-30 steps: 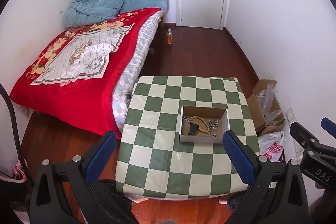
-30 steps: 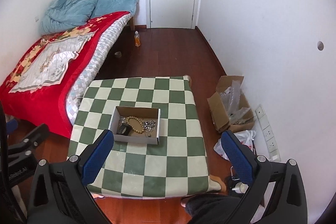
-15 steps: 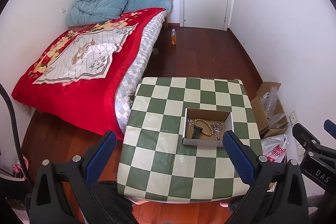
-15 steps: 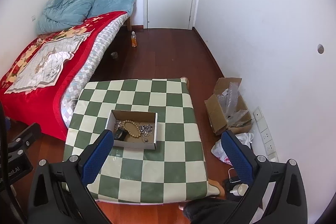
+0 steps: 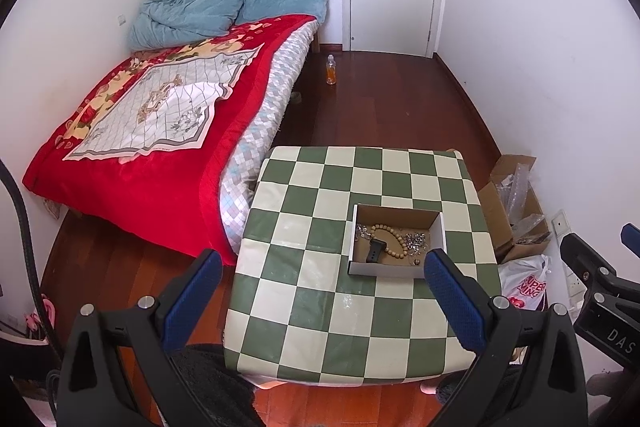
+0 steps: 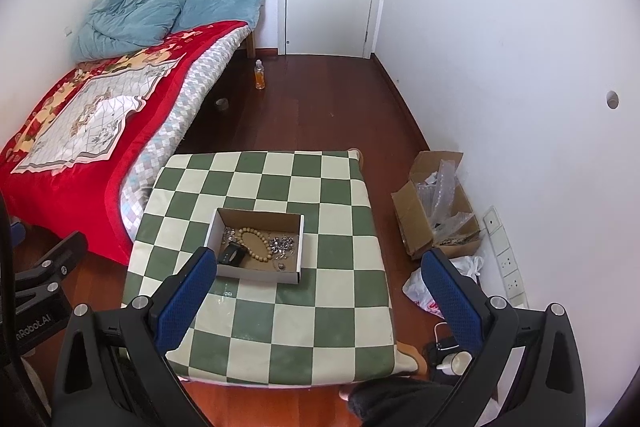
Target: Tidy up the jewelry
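Observation:
A small open cardboard box (image 5: 438, 227) (image 6: 294, 267) sits on the green and cream checkered table (image 5: 304, 291) (image 6: 344, 291). In it lie a wooden bead bracelet (image 5: 396, 241) (image 6: 256, 241), a black watch-like item (image 5: 375, 250) (image 6: 230, 254) and silver chain pieces (image 5: 416, 239) (image 6: 282, 243). My left gripper (image 5: 320, 297) is open and empty, held high above the table's near side. My right gripper (image 6: 316, 293) is open and empty, also high above the table, with the box just beyond its left finger.
A bed with a red blanket (image 5: 160, 131) (image 6: 92, 115) stands left of the table. An open cardboard box with plastic wrap (image 5: 516, 207) (image 6: 436, 215) and a plastic bag (image 5: 524, 283) lie on the floor by the right wall. A bottle (image 5: 331, 69) stands near the door.
Both grippers have risen and drawn back, so the table and box look smaller and farther. Both stay open. Nothing in the box has moved.

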Demonstrator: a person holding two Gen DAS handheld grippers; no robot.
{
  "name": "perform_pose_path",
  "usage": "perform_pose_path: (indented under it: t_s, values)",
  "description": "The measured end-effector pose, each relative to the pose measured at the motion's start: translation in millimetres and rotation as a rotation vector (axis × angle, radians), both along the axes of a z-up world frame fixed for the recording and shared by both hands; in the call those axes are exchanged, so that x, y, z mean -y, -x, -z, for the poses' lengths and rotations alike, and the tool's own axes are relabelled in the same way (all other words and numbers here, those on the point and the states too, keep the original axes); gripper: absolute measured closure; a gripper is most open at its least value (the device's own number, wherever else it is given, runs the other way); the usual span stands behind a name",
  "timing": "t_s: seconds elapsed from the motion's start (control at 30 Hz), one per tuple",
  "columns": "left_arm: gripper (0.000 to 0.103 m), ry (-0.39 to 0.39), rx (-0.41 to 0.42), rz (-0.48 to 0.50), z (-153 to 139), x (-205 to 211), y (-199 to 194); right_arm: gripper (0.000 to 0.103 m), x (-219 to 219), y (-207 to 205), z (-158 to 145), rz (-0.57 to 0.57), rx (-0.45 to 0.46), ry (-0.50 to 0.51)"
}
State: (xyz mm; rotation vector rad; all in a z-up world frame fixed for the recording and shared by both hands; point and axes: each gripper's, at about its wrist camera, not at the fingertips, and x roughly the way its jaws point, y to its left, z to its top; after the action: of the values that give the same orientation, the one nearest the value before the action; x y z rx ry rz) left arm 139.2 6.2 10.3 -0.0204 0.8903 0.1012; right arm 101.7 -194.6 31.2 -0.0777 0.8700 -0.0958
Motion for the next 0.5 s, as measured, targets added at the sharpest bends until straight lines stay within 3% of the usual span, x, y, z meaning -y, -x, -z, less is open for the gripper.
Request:
perform_pose_path:
  t_s: [0.5]
  values:
    - [0.0, -0.003, 0.02, 0.007, -5.1, 3.2, 2.6, 0.0, 0.8, 4.2, 0.4, -0.002, -0.005, -0.014]
